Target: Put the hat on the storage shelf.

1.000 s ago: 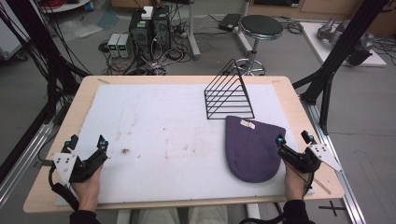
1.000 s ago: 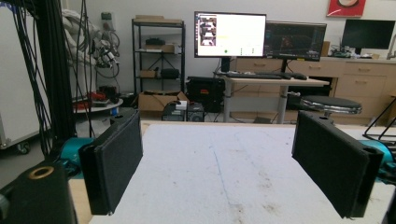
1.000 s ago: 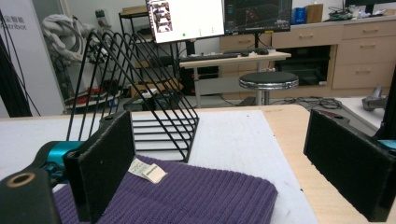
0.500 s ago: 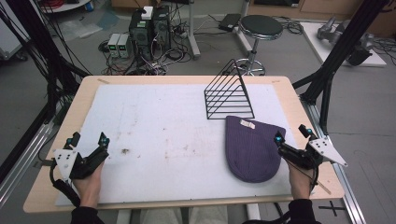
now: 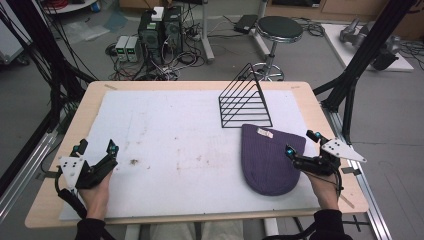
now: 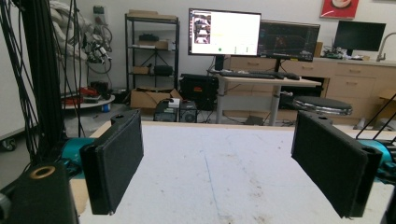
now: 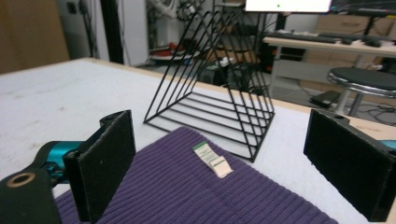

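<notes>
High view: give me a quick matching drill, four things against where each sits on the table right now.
Things:
1. purple beanie
2. black wire rack
3. left gripper
4. right gripper

Places:
A. near left edge of the white mat, jaws open over bare mat
B. far right part of the mat, upright, just beyond the hat
C. lying flat at the near right, white label facing up
D. at the hat's right edge, jaws open

Pairs: 1-C, 2-B, 3-A, 4-D
</notes>
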